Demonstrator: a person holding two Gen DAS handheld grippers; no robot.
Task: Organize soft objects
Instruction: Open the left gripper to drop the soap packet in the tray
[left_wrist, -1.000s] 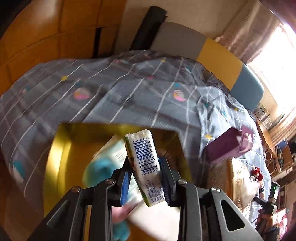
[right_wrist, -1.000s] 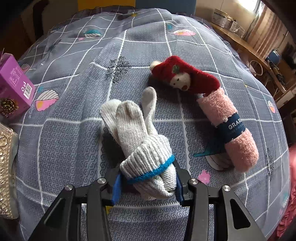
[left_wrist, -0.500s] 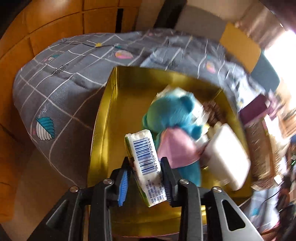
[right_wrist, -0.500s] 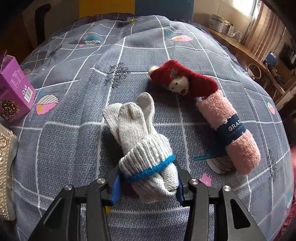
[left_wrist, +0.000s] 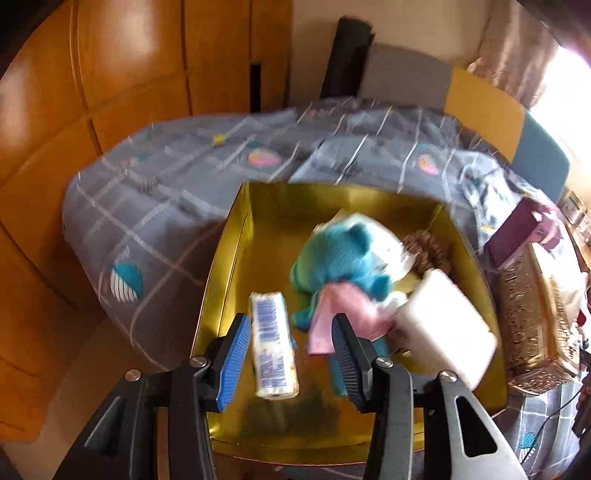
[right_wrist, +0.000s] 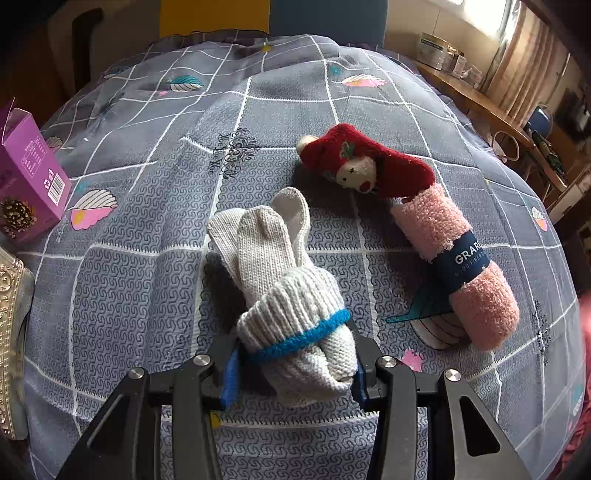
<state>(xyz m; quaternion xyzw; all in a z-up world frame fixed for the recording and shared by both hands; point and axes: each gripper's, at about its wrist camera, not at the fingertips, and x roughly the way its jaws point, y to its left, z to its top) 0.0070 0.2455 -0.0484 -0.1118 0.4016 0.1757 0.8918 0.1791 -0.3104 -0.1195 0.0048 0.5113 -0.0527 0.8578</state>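
Left gripper (left_wrist: 288, 354) jaws opening, tissue pack (left_wrist: 272, 347) dropping free into gold box (left_wrist: 229, 258), 9 o'clock of blue plush (left_wrist: 340, 258); clear upward. Right gripper (right_wrist: 293, 365) clamps glove bundle (right_wrist: 291, 306).

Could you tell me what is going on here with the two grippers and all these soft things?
A person is sorting soft items on a bed into a gold box. The left gripper is opening over the box, and the white barcoded packet sits loose between its jaws, beside a teal plush toy. The right gripper is clamped on rolled white gloves; a red plush sock and pink towel roll lie on the bedspread.
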